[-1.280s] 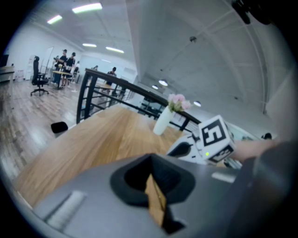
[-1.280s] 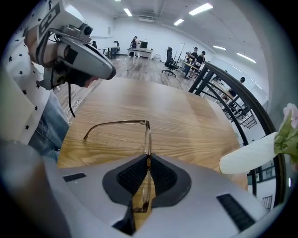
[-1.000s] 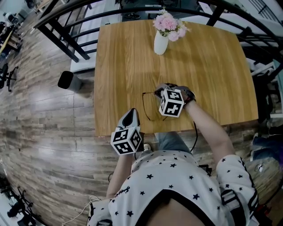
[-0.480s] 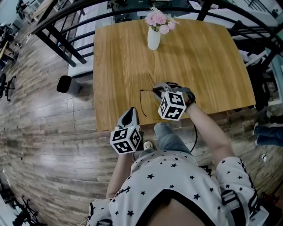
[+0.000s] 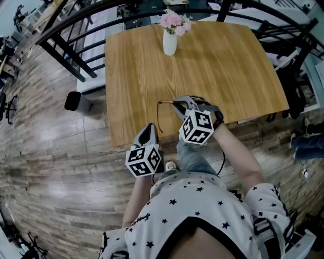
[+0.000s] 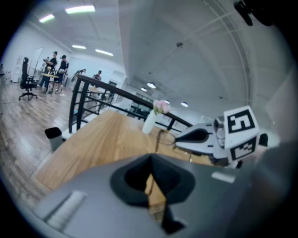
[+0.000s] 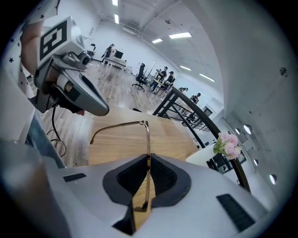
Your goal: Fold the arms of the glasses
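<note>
Bright, even indoor light comes from ceiling strips (image 6: 80,9). Fisheye bending curves every edge; gripper views have black corners and soft foregrounds.

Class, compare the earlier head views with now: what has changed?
The right gripper, shut on the glasses, has drawn them slightly back toward the near edge of the table. The left gripper stays shut and empty by that edge; the vase has not moved.
</note>
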Tool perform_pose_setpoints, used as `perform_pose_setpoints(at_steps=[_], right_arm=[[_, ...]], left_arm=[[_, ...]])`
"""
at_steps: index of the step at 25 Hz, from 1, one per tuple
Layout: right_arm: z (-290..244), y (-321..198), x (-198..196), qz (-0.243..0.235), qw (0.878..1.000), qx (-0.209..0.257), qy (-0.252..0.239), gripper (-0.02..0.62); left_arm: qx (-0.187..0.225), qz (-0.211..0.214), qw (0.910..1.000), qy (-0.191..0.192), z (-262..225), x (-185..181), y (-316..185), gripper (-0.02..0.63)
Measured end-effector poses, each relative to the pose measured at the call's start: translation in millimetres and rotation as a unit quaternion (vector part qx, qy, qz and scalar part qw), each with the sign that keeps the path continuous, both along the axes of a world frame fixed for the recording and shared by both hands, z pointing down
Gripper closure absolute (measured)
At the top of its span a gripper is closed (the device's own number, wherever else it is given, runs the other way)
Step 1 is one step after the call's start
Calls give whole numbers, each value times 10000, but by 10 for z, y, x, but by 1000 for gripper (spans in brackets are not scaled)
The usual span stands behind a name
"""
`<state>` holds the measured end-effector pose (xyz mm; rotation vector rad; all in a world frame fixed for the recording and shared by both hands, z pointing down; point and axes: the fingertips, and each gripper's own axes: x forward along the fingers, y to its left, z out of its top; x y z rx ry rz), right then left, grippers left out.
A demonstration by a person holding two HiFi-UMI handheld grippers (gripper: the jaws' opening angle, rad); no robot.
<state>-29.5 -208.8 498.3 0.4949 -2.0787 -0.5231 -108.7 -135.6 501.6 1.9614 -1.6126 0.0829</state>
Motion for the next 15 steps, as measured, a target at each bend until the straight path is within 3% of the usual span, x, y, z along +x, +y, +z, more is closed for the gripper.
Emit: perform_pose_setpoints(at_steps=[15], right_arm=[[-428,345,65,515,9956,383,-688,574]], left_arm=[[56,113,9999,-56,-44,34,297,598]])
